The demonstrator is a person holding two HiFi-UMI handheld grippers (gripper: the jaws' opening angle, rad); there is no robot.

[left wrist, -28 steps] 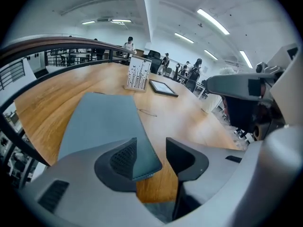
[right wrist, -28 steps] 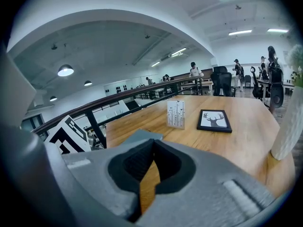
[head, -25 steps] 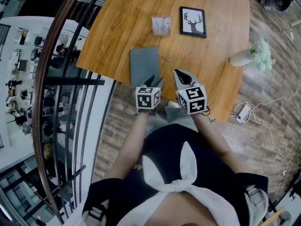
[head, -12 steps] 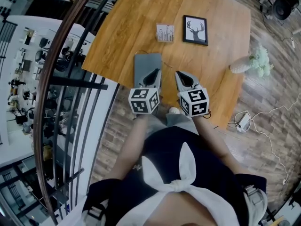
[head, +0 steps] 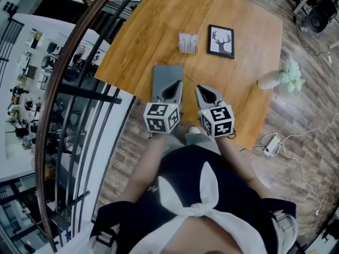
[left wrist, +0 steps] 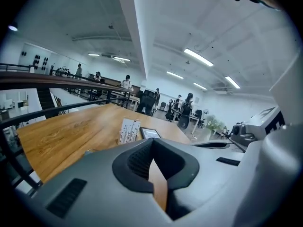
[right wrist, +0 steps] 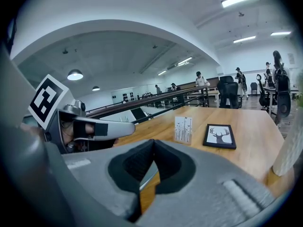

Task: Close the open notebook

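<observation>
Railing [head: 79, 89] at far left, dark and curved, running past the worktop [head: 143, 30] edge. Next to the right, notebook [head: 167, 75]: grey cover up, lying flat near the worktop's near edge, no page showing. By that look, closed already, so the task's main step judged done; nothing left beyond drawing the hands back, as far as visible.

Left gripper [head: 172, 90] over the notebook's near half, pointing away from the person and a little downward, seemingly lifted clear of the cover. Fingers clenched tip to tip in the left gripper view [left wrist: 152, 145], having just been closing, with nothing between them, only bare wood beyond. Right gripper [head: 207, 94] just beside it, over bare worktop to the right of the notebook, fingers likewise clenched on nothing [right wrist: 152, 148].

Further back, small illustrated card [head: 188, 42] standing upright, then framed deer picture [head: 221, 41] just beside it. At far right, pale vase with greenish flowers [head: 279, 74], by the worktop's right edge.

Against a second ago: left fingers then spread wide and low at the notebook's near edge, now pressed together and raised higher over it. Right gripper lifted slightly too. Notebook unchanged, flat and shut throughout.
</observation>
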